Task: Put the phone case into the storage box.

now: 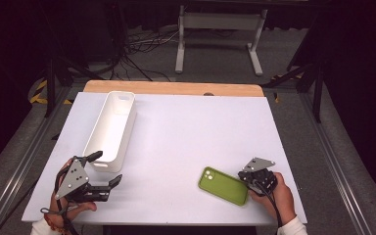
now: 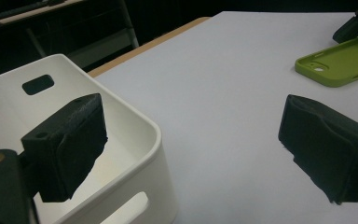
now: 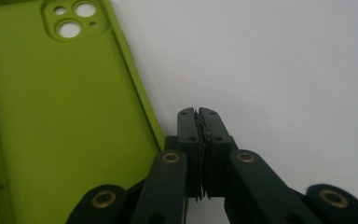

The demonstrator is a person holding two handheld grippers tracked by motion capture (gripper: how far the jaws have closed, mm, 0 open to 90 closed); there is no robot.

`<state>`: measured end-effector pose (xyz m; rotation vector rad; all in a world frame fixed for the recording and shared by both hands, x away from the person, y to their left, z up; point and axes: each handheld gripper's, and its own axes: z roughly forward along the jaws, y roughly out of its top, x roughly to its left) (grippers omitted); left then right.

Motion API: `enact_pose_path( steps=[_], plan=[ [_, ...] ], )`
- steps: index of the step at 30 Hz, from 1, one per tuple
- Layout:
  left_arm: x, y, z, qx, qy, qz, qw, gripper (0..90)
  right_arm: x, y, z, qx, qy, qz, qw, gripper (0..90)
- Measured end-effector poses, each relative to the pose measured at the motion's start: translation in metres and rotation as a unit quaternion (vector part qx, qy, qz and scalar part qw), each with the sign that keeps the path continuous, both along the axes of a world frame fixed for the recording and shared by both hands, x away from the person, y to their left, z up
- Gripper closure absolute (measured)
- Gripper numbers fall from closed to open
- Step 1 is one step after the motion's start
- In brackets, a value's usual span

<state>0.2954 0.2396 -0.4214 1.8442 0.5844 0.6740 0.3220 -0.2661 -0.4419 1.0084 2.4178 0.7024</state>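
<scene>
My left gripper [image 1: 105,170] hung with jaws wide apart beside the white bin [image 1: 111,128]; my right gripper [image 3: 198,113], jaws pressed together and empty, sat just beside the green phone case [image 3: 60,116] on the tabletop [image 1: 186,132].

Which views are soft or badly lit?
High view: the white table is evenly lit, surroundings dark. Left gripper view: near jaws blurred, the white plastic bin reasonably sharp. Right gripper view: the green silicone phone case slightly soft, no glare.

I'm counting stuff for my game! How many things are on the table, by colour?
White bin: 1
Green phone case: 1
Black grippers, left and right: 2
Total: 4
</scene>
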Motion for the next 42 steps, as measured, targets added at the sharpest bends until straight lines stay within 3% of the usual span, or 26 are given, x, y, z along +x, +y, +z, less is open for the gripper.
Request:
enact_pose_path(
  steps=[9, 16, 25, 42],
  plan=[
    [0.0012, -0.0010, 0.0001, 0.000, 0.002, 0.005, 1.0000, 9.1, -0.0043, 0.0065, 0.0005, -0.005, 0.003, 0.025, 0.9997, 89.7],
    [0.0003, -0.0022, -0.0002, -0.002, 0.001, 0.006, 1.0000, 9.0, -0.0043, 0.0036, 0.0006, 0.002, 0.009, 0.023, 0.9997, 89.0],
    [0.0010, -0.0019, 0.0002, 0.010, 0.003, 0.008, 0.9999, 8.8, -0.0058, 0.0069, 0.0017, 0.002, 0.010, 0.037, 0.9993, 90.0],
    [0.0007, -0.0029, -0.0001, 0.004, 0.007, 0.004, 1.0000, 8.7, -0.0088, 0.0093, 0.0052, 0.007, 0.017, 0.054, 0.9984, 90.0]
  ],
)
